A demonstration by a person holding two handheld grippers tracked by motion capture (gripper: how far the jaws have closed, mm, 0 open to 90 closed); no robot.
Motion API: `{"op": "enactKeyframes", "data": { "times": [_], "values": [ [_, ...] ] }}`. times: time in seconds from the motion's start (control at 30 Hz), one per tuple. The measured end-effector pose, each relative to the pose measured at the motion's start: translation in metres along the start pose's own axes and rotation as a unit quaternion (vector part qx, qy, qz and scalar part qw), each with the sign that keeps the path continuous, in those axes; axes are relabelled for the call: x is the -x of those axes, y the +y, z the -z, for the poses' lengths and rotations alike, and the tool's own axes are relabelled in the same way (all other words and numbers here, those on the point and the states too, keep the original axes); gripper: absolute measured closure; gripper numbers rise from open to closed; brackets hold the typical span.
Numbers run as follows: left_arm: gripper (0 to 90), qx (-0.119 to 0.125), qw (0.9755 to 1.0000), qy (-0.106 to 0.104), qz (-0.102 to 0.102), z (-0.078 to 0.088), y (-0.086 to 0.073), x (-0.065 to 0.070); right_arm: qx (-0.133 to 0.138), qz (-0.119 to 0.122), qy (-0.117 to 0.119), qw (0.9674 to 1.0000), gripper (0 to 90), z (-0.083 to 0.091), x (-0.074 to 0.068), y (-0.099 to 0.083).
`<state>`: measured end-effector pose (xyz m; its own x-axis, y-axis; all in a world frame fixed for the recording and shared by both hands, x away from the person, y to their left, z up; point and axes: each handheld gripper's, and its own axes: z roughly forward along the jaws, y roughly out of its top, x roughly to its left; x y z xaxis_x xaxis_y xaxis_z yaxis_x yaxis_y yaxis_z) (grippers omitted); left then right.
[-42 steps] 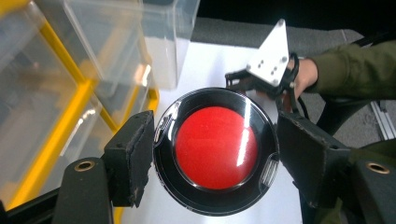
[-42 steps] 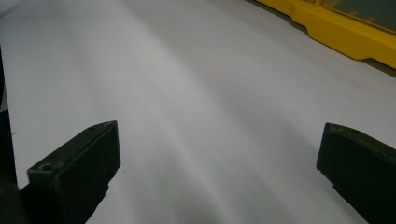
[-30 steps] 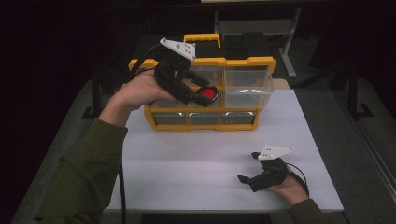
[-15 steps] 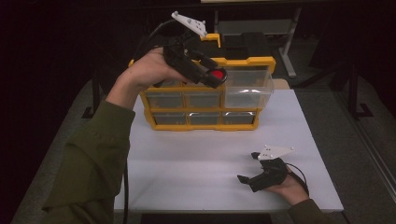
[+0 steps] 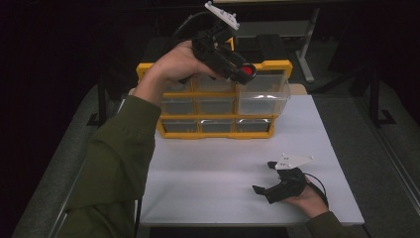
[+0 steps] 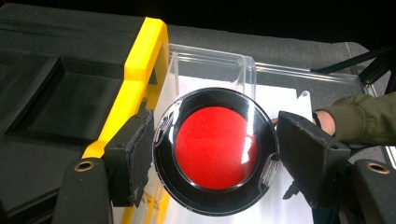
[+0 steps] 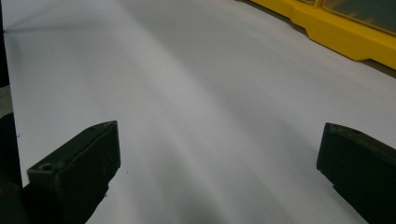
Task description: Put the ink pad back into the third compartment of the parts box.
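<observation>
Now left claw (image 6: 212, 154) grips one red disc (image 6: 215, 147); right claw (image 7: 217, 172) gapes wide.

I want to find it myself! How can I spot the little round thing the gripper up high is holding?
Find the yellow drawer cabinet at the far side of the white table. Above its pulled-out clear drawer, the left gripper pinches a small round disc. It is bright red with a shiny black rim, the one red thing there.

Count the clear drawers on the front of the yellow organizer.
9, in three rows of three. Top row sits partly behind the hand and left tool; its right drawer is pulled out. Middle row and bottom row are shut.
</observation>
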<state>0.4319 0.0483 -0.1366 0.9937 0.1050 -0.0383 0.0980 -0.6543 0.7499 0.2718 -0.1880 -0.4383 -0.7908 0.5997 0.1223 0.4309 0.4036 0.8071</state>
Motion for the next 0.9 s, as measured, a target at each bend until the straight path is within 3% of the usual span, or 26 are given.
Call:
{"op": "enactKeyframes", "data": {
  "times": [0.3,0.63,0.9],
  "values": [
    [29.7,-0.013,0.9999,0.001,0.007,-0.020,0.002,-0.008,0.004,0.000,0.000,1.0000,0.0,0.001,0.000,0.000],
    [29.6,-0.021,0.9997,-0.007,0.005,-0.038,0.004,-0.008,0.003,0.001,0.001,1.0000,0.0,0.001,0.000,0.000],
    [28.7,-0.022,0.9997,-0.008,0.002,-0.043,0.002,-0.009,0.003,0.001,0.001,1.0000,0.0,0.001,0.000,0.000]
  ]
}}
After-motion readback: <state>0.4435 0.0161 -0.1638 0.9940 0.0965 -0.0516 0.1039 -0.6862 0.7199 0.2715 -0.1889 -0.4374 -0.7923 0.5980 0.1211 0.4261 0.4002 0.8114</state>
